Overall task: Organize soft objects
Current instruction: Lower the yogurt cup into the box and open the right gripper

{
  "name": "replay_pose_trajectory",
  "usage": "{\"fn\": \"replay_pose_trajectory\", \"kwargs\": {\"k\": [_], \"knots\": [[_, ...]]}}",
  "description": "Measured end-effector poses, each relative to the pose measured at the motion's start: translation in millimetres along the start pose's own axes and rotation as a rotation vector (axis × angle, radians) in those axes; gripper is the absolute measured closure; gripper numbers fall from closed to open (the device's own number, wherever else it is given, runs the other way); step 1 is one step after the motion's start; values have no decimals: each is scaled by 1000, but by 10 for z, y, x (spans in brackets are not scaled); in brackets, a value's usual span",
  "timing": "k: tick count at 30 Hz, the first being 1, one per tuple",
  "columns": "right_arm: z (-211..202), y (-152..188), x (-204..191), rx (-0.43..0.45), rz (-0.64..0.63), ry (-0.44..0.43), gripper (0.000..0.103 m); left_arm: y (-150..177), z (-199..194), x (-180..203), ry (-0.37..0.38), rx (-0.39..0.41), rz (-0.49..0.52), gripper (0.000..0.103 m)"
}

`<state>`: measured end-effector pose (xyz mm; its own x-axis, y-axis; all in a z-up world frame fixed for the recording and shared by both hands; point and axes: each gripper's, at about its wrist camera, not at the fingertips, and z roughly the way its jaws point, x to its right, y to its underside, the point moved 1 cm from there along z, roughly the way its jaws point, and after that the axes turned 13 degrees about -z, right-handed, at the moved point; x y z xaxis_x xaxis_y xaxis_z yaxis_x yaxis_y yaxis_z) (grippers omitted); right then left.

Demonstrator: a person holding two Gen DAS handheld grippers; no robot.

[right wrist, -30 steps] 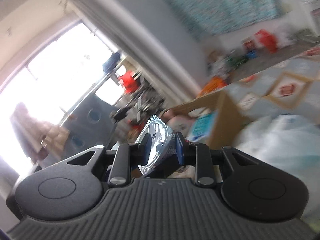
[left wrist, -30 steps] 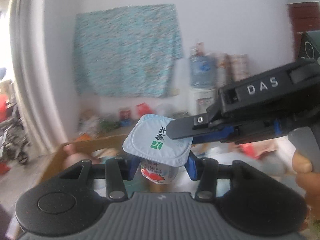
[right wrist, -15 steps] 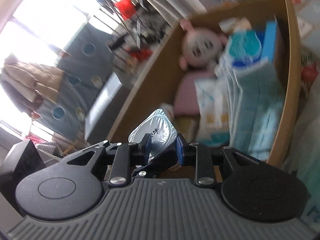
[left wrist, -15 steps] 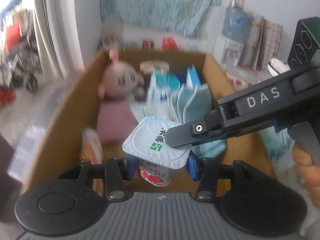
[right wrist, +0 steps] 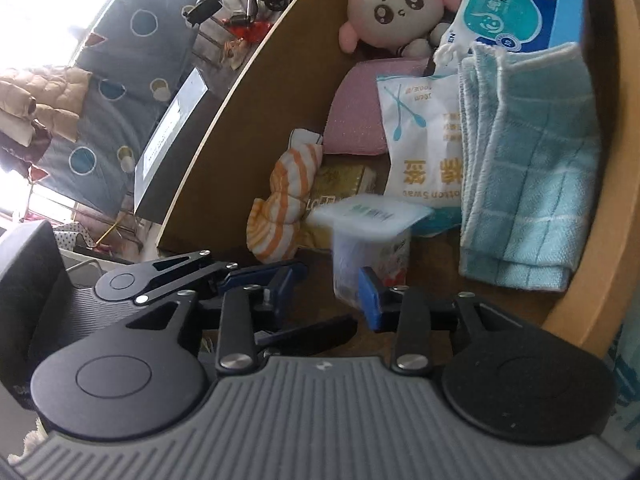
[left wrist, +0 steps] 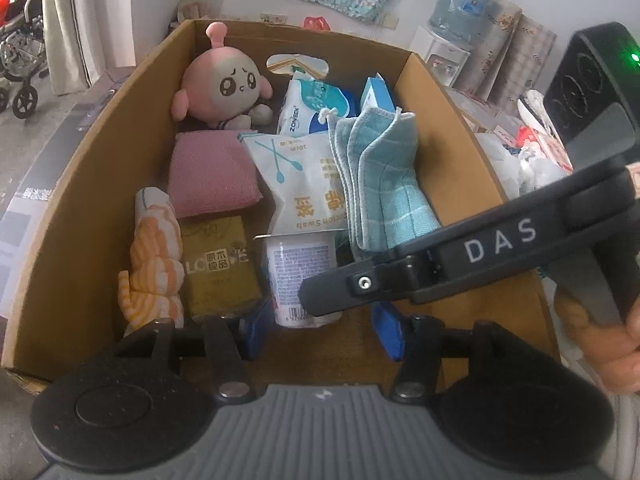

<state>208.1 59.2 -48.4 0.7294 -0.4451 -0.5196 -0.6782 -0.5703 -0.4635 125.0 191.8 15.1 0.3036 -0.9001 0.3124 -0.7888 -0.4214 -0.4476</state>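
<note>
I am working over a cardboard box [left wrist: 100, 160] of soft goods; both hand-held grippers [left wrist: 320, 330] [right wrist: 328, 288] are opening, jaws now clear of the yogurt cup [left wrist: 304, 276] dropping ahead.

**Materials and Surface Finishes**

The cardboard box [left wrist: 100, 168] is showing matt brown walls. The yogurt cup [left wrist: 302, 276] is presenting smooth white plastic under a flat foil-like lid. The plush doll [left wrist: 224, 84] is appearing as soft, short-pile pink fabric. The blue cloth [left wrist: 380, 184] is displaying a woven terry texture with a grid pattern. The cotton swab bag [left wrist: 298, 176] is reflecting light as glossy crinkled film. The left gripper [left wrist: 320, 330] is combining matt black plastic, ribbed grey housing and bright metal screws.
</note>
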Motion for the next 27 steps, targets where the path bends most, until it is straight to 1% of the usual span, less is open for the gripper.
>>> {"fn": "replay_pose_trajectory", "kwargs": {"k": [3, 6, 9, 13, 15, 18, 19, 22, 25, 27], "knots": [[-56, 16, -23, 8, -12, -10, 61, 10, -17, 16, -1, 9, 8, 46], [-152, -25, -64, 47, -51, 12, 61, 37, -76, 15, -7, 28, 16, 46], [-227, -131, -88, 96, -81, 42, 61, 71, -176, 11, -21, 71, 29, 46], [-193, -334, -63, 121, -91, 61, 61, 140, -357, 0, -26, 139, 40, 46], [-103, -424, -19, 109, -78, 55, 61, 178, -442, -22, -25, 169, 39, 45], [87, -463, 26, 58, -55, 31, 61, 259, -573, -85, -35, 220, 33, 45], [136, -453, 44, 40, -46, 21, 61, 294, -620, -115, -42, 237, 29, 45], [203, -383, 28, 23, -49, -3, 60, 380, -734, -212, -53, 282, 10, 45], [185, -318, 5, 14, -33, -52, 60, 442, -818, -315, -54, 317, -22, 44], [187, -276, -7, 3, -33, -62, 60, 478, -848, -371, -53, 332, -47, 44]]}}
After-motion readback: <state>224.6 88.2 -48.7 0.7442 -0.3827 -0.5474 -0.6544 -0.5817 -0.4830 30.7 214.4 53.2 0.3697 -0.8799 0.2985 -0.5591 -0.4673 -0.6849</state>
